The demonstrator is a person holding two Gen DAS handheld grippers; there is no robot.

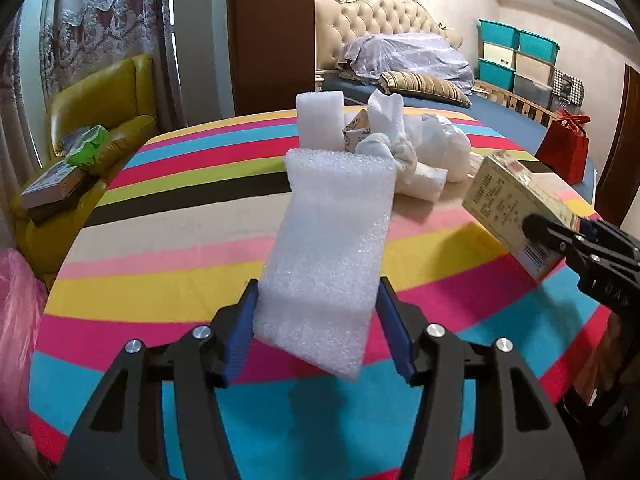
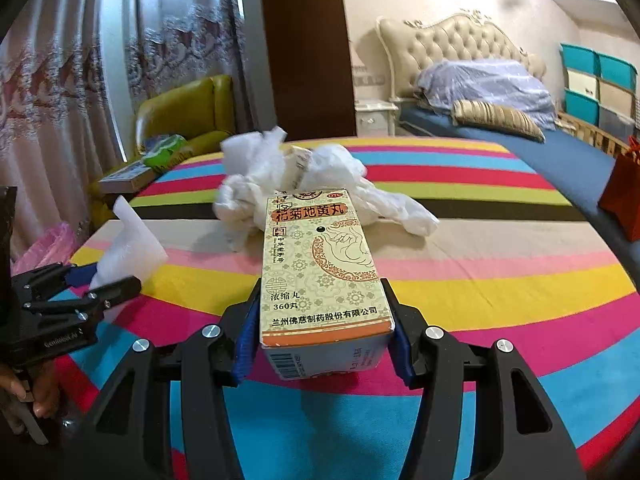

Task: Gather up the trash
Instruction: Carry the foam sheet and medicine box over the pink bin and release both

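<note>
Striped tablecloth (image 1: 168,240), yellow armchair (image 1: 112,96), tufted headboard (image 2: 460,52), lace curtains (image 2: 52,80)

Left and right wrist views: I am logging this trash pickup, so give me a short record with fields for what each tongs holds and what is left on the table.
left tongs: shut on white foam packing sheet, lifted above the table
right tongs: shut on pale yellow printed cardboard medicine box
left on table: crumpled white plastic and paper pile, white foam block
surface: round table with rainbow striped cloth
nearby: pink plastic bag at the table's left edge
</note>
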